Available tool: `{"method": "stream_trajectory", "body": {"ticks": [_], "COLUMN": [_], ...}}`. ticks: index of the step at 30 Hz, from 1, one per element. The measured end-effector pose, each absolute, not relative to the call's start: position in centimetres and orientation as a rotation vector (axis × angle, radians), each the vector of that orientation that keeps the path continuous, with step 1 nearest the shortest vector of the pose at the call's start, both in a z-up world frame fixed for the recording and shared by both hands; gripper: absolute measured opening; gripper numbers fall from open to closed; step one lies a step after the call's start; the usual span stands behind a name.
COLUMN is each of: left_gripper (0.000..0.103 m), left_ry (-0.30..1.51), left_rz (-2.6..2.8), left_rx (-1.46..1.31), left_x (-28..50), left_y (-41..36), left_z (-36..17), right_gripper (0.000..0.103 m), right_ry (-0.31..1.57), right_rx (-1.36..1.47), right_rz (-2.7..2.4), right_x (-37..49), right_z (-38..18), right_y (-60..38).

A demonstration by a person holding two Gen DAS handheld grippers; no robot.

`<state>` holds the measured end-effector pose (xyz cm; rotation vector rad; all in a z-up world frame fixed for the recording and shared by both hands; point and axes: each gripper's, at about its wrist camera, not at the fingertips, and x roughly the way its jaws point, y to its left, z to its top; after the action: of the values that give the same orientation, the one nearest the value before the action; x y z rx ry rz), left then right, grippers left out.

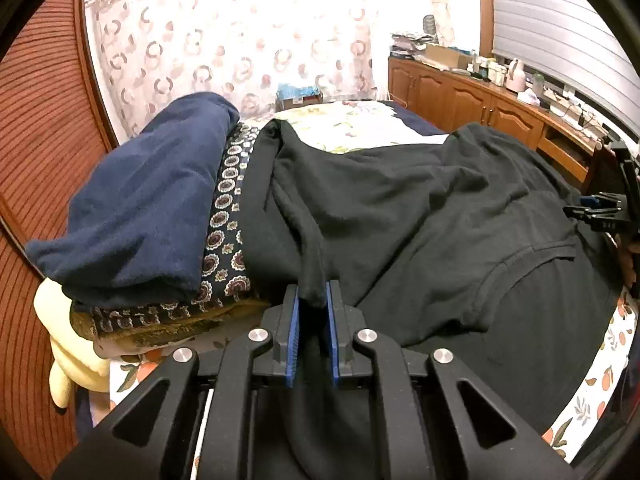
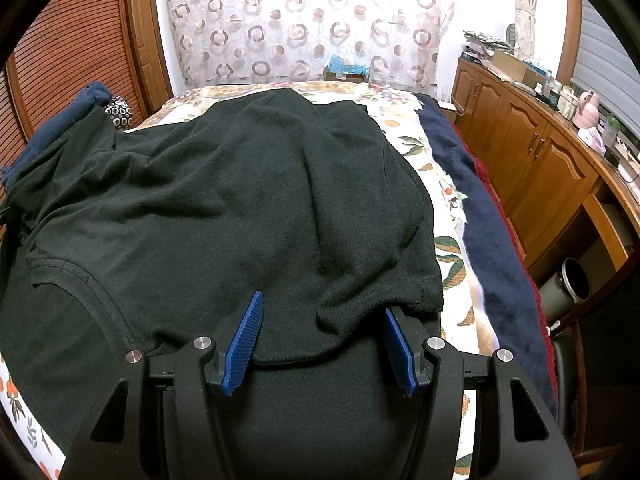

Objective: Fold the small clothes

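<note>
- The left claw (image 1: 312, 300) is pinching a fold of the soft black cotton shirt (image 1: 400, 208).
- The right claw (image 2: 322, 332) is sitting wide open, with the shirt's hem lying between its fingers.

Shirt (image 2: 224, 208) spread on bed (image 2: 448, 240), folded pile (image 1: 132, 208) at its left, cabinets (image 2: 532, 152) right.

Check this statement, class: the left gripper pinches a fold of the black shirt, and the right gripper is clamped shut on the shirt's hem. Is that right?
Not quite. The left gripper does pinch a fold of the black shirt, but the right gripper is open: the right wrist view shows its blue pads spread wide apart, with the cloth lying loose between them.
</note>
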<state>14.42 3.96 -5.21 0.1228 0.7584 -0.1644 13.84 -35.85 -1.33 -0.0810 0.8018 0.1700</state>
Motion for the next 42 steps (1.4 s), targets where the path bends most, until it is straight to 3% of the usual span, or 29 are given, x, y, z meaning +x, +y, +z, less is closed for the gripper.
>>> {"method": "stream_trajectory", "body": {"ticks": [5,8,9,11,13,16,31,42], "left_gripper": [0.013,0.008,0.007,0.007,0.007,0.007,0.007,0.006], "left_ry": [0.763,0.739,0.724,0.689,0.655,0.639,0.717,0.506], "left_rz": [-0.166,-0.187,-0.175,-0.151,-0.145,-0.160,-0.173,-0.164], "left_rx": [0.115,0.094,0.075,0.043,0.020,0.017,0.068,-0.024], "left_x": [15.0,14.9,14.8,14.4,13.8,13.2,14.2,10.3], "left_y": [4.1,4.2,4.5,5.0,5.3,5.2,5.4,6.1], "left_z": [-5.2,-5.0,-4.7,-4.0,-3.1,-2.1,-3.1,1.8], "right_gripper": [0.061,0.059,0.054,0.023,0.009,0.004,0.003,0.002], "right_ry": [0.802,0.801,0.800,0.793,0.797,0.800,0.723,0.599], "right_rx": [-0.081,-0.074,-0.065,-0.037,-0.002,0.031,-0.012,0.005], "right_rz": [0.170,0.170,0.167,0.170,0.171,0.183,0.217,0.215], "right_x": [13.8,13.8,13.8,13.8,14.0,14.1,13.4,10.6], "right_z": [-1.3,-1.3,-1.3,-1.1,-1.1,-1.1,0.2,3.3], "right_y": [-35.9,-36.0,-36.1,-36.6,-37.2,-37.6,-36.0,-37.1]}}
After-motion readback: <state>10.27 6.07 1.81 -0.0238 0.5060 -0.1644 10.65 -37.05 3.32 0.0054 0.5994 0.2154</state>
